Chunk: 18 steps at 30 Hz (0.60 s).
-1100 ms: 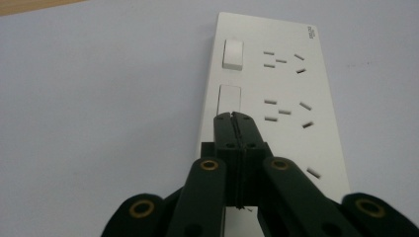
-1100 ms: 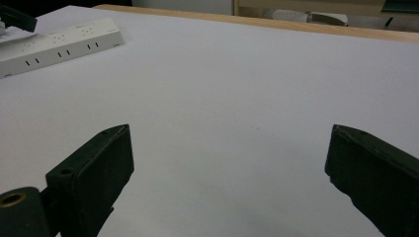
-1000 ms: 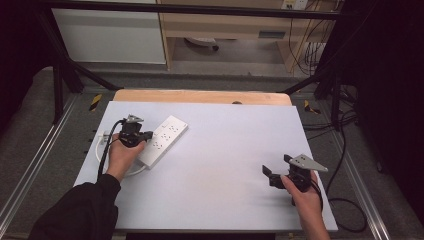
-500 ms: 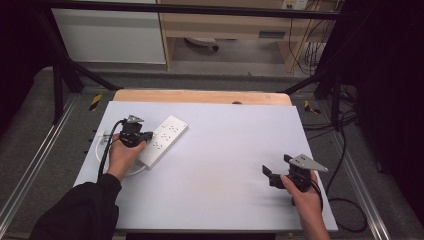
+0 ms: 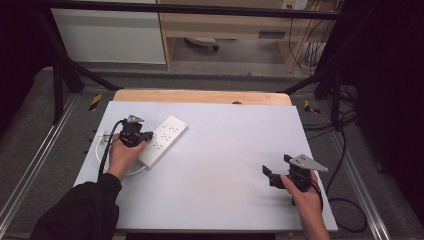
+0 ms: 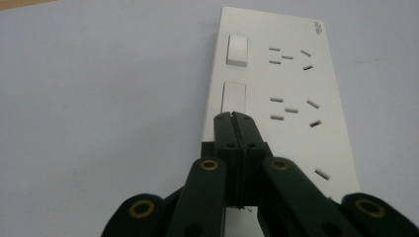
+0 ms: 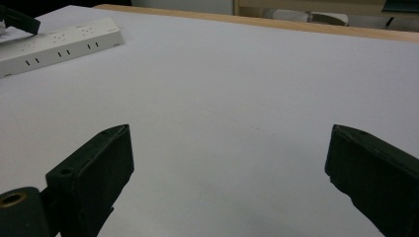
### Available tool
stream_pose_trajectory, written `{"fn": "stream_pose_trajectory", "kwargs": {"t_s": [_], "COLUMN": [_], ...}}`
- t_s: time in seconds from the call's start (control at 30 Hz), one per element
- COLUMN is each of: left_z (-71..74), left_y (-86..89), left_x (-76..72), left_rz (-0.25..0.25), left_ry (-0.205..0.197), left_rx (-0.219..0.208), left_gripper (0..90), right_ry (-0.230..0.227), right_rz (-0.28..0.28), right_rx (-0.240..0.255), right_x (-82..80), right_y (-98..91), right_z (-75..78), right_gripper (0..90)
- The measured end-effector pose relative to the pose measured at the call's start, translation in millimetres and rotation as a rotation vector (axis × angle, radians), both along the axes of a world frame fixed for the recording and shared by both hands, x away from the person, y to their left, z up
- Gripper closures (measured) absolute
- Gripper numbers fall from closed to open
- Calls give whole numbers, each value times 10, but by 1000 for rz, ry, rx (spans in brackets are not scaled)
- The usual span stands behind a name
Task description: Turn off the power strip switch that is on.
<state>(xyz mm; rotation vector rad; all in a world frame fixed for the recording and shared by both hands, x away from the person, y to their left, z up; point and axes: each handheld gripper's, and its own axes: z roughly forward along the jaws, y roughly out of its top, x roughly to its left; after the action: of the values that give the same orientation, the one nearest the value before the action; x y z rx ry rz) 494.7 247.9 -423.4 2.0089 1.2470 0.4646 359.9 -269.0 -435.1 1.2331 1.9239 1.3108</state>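
Pressing closed fingers at a power-strip switch, nothing shifting

My left fingers (image 6: pixel 233 117) are pinched fully together, gripping nothing, their tips sitting at the second rocker switch (image 6: pixel 233 98) of the white power strip (image 5: pixel 163 140), which is lying at about ten o'clock on the bench (image 5: pixel 225 145). Compared with a moment back, neither hand nor strip is moving, so I judge the press is either settling or just landing. My right fingers (image 7: pixel 227 168) are standing wide apart and empty, hovering at about four o'clock, well apart from the strip.
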Motion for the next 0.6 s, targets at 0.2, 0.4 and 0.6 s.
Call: {"fn": "stream_pose_trajectory", "kwargs": {"t_s": [0.2, 0.4, 0.6], "left_z": [0, 0, -1], "left_y": [0, 1, -1], "left_x": [1, 2, 3], "left_rz": [-3, -3, -6], "left_ry": [-1, 0, -2], "left_rx": [2, 2, 6], "left_gripper": [900, 900, 900], "right_ry": [3, 3, 2], "right_rz": [2, 3, 3], "right_rx": [-1, -1, -2], "right_x": [0, 1, 2], "right_y": [2, 4, 4], "right_z": [-1, -2, -2], "right_gripper": [51, 51, 51]}}
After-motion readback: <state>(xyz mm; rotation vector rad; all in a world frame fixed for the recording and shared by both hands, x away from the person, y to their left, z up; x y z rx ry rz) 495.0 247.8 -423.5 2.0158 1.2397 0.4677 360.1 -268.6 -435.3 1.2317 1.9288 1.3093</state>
